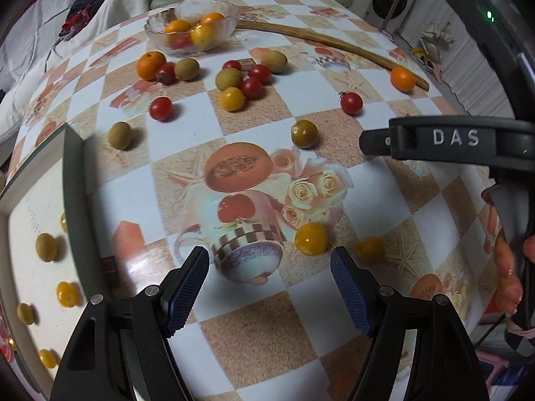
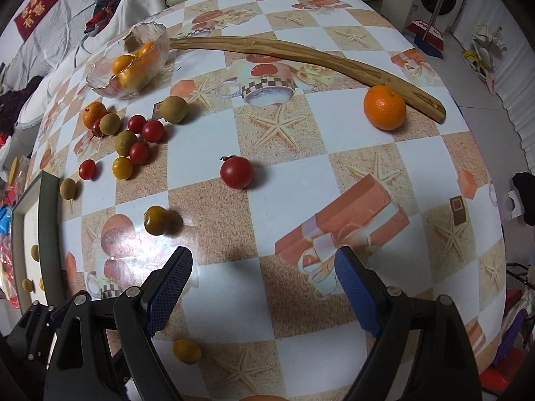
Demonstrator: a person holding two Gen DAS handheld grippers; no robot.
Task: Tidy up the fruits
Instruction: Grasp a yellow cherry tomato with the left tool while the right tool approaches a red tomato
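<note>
Here both hand-held grippers gape empty over the counter (image 2: 284, 180): the left hand-held gripper (image 1: 270, 264) near a yellow tomato (image 1: 310, 239), the right hand-held gripper (image 2: 263, 264) short of a red cherry tomato (image 2: 236, 172).

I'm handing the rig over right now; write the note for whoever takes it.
Left hand-held gripper: open, empty, above the table.
Right hand-held gripper: open, empty.
Glass bowl at the far edge holds a few fruits; tray on the left holds several small yellow and green ones.
Left to do: scattered fruits, including a yellow tomato, a red tomato and an orange.
</note>
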